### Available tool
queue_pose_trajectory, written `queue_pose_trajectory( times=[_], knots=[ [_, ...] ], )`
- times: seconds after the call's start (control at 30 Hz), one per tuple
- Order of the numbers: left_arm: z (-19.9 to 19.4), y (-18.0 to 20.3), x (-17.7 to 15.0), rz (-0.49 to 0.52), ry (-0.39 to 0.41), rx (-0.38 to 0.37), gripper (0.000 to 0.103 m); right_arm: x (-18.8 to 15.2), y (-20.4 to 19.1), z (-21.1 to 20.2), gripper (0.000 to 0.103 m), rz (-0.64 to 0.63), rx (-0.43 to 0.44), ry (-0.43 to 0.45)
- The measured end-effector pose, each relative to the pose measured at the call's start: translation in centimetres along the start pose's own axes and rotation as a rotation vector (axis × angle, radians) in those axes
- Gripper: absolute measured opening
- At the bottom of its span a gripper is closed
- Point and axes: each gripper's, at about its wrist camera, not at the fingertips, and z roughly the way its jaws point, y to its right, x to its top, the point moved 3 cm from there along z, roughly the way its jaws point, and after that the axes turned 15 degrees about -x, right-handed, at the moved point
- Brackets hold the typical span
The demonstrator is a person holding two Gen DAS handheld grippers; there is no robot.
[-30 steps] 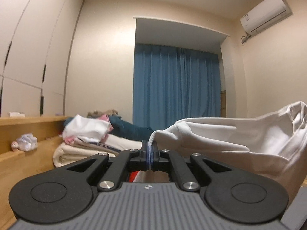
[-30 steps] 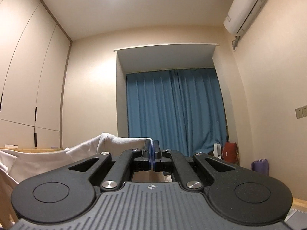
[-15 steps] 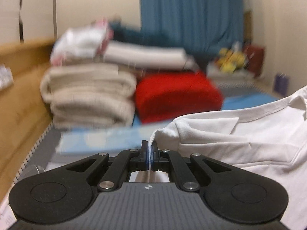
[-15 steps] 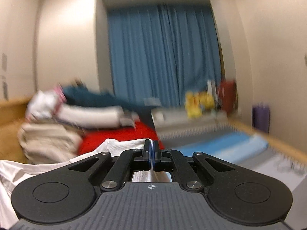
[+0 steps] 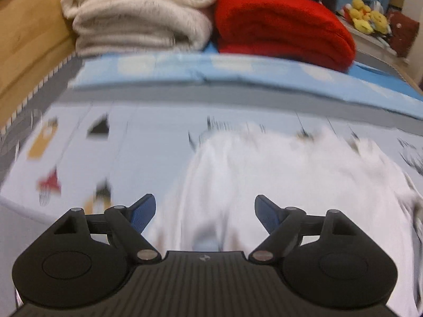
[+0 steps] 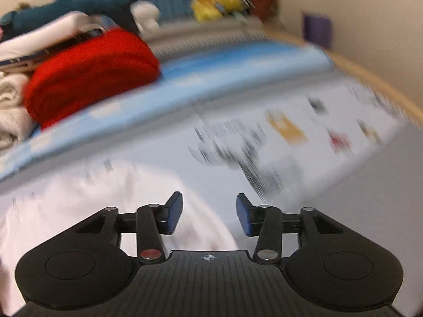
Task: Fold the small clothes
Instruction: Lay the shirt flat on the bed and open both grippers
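A white garment (image 5: pixel 290 185) lies spread on the patterned light-grey bed sheet (image 5: pixel 132 137). In the left wrist view my left gripper (image 5: pixel 205 212) is open and empty, just above the garment's near edge. In the right wrist view the same white garment (image 6: pixel 92 198) lies at the lower left. My right gripper (image 6: pixel 208 215) is open and empty over the garment's right edge. Both views are blurred by motion.
A folded cream blanket (image 5: pixel 140 15) and a folded red blanket (image 5: pixel 283 23) are stacked at the far side on a blue mat (image 5: pixel 238 74). Yellow plush toys (image 5: pixel 367 17) sit far right. A wooden bed frame (image 5: pixel 23 39) runs along the left.
Both grippers have tilted down from the room toward the bed and opened, letting go of the white garment, which now lies on the sheet.
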Motion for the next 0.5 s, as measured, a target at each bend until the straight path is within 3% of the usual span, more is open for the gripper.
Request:
queue_pose_trajectory(
  times=[0.1,0.2,0.3,0.43,0.5],
  knots=[
    [-4.1,0.8,-5.6,-0.062,-0.050,-0.036,0.086,-5.7,3.1,-1.3,0.049,-0.058,0.004,-0.110],
    [-7.9,2.1,-9.8,-0.101,-0.080,-0.035,0.086,-10.0,3.1,-1.5,0.050,-0.145,0.035,-0.207],
    [-11.4,3.3,-12.6,-0.139,-0.083,-0.022,0.086,-11.0,2.3,-0.3,0.050,-0.143,0.049,-0.319],
    [-14.2,4.9,-14.1,-0.181,-0.102,-0.035,0.086,-11.9,-0.4,0.9,0.059,-0.163,0.091,-0.383],
    [-15.1,6.0,-14.2,-0.175,-0.109,-0.029,0.086,-13.1,-1.8,2.6,0.058,-0.215,0.023,-0.460]
  ],
)
